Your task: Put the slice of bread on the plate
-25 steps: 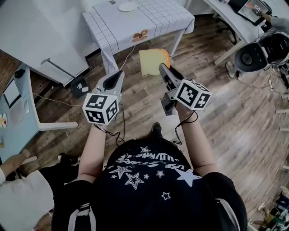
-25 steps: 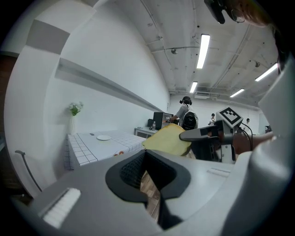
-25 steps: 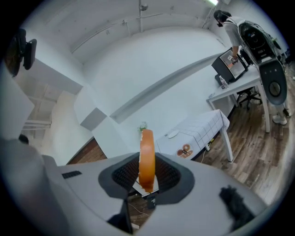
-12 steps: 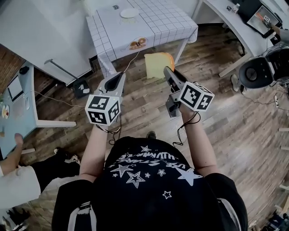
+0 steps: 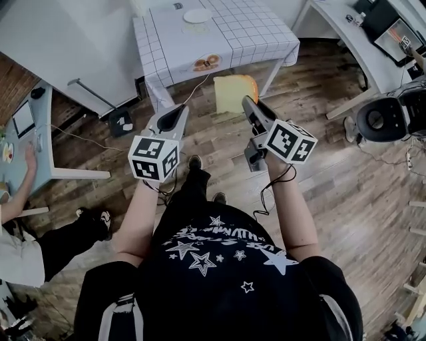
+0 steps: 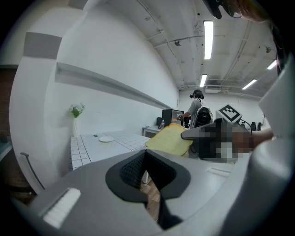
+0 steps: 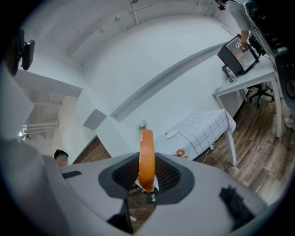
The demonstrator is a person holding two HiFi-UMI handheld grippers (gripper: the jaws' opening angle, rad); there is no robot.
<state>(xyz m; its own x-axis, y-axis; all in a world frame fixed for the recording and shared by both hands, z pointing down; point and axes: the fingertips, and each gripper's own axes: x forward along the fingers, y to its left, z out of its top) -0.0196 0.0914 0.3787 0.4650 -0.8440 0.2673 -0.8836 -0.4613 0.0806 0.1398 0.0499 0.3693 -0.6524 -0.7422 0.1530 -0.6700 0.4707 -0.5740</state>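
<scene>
Right tongs (image 5: 246, 100) grip bread slice (image 5: 233, 92) edge-on; plate (image 5: 197, 15) well apart.

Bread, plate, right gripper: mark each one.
bread (image 5: 233, 93), head view, middle of its pale face.
plate (image 5: 198, 15), head view, its bare middle.
right gripper (image 5: 247, 102), head view, between its fingertips at the bread's edge.

Pale yellow bread (image 5: 233, 94) with orange crust, white plate (image 5: 197, 15), white cloth (image 5: 253, 33) with thin dark grid, orange-brown print (image 5: 206, 63) on it, perhaps food, brown plank floor (image 5: 346, 180), black-and-white square-patterned cubes (image 5: 152, 158), black shirt (image 5: 219, 280) with white stars.
</scene>
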